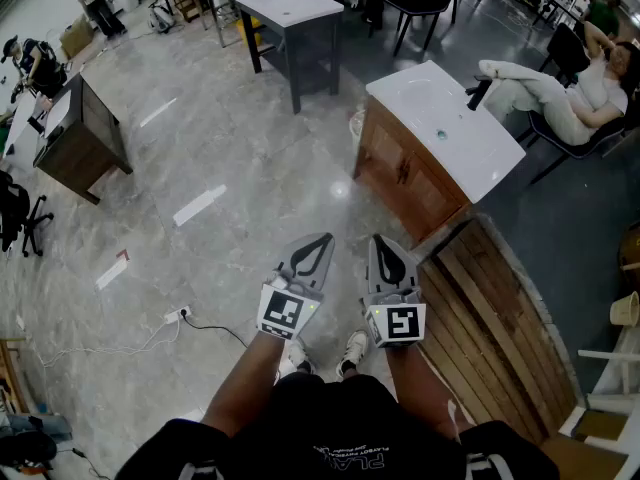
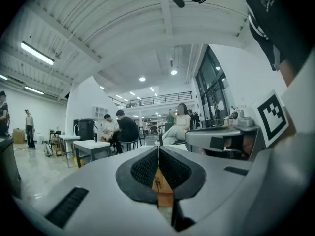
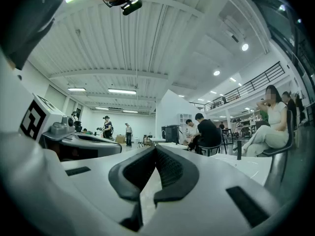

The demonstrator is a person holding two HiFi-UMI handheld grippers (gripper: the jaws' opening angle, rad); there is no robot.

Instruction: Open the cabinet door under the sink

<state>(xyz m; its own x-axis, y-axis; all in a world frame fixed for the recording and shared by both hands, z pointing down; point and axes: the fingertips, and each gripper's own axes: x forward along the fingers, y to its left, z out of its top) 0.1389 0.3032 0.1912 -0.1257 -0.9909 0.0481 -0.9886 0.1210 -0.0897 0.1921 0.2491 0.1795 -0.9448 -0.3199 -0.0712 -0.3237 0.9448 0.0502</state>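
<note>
My left gripper [image 1: 322, 240] and right gripper [image 1: 380, 241], each with jaws pressed together, are held level, side by side, above the grey marble floor [image 1: 230, 168]. The closed brown wooden cabinet door [image 1: 398, 173] under the white rectangular sink [image 1: 445, 118] stands ahead, well apart from both.

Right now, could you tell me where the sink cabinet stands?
In the head view the sink cabinet stands right of centre, beyond the right gripper, with the wooden pallet beside its near corner.
</note>
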